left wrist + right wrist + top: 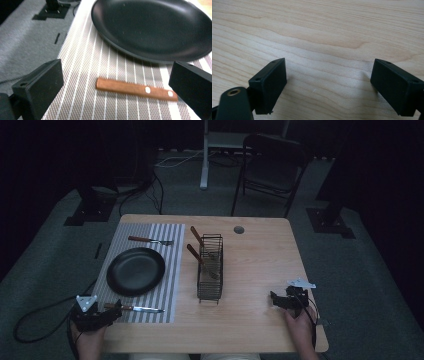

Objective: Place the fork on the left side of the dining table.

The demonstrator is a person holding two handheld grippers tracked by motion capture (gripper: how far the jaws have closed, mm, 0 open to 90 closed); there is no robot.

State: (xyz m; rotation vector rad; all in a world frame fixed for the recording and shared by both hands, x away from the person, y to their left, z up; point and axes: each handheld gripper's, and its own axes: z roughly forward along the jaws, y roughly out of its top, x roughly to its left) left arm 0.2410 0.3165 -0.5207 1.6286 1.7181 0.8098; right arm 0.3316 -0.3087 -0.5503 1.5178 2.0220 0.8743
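Lying between the open left tongs [117,87], seemingly untouched: knife handle [136,89]; right tongs [332,87] open.

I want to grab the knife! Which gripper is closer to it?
Left. The left gripper sits open right at the knife's wooden handle on the striped mat. The right gripper rests far across the table, past the wire basket.
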